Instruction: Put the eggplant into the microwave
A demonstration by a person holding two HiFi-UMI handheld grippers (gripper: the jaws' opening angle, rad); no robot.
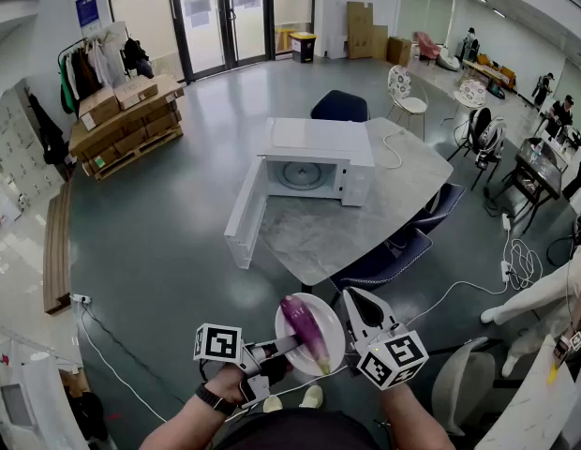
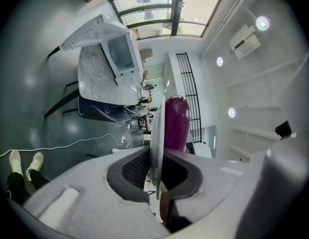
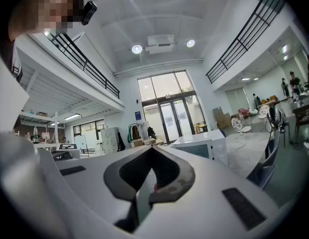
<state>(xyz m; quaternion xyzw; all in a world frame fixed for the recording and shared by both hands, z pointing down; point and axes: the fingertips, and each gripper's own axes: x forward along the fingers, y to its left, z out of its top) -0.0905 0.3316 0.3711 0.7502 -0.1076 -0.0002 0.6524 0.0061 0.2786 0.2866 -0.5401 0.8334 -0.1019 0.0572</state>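
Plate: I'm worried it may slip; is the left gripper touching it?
Touching: the left gripper view shows the left gripper with its jaws clamped on the rim of the plate.

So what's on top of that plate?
A purple eggplant lies across the white plate, whose rim the left gripper pinches. The eggplant covers the plate's middle, so what's under it can't be seen.

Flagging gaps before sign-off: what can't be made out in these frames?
Right gripper, right gripper view: pale strip between its jaws is blurred; plate or not, unclear.
Microwave controls, head view: too small.
Eggplant lower end, left gripper view: hidden by the jaw.
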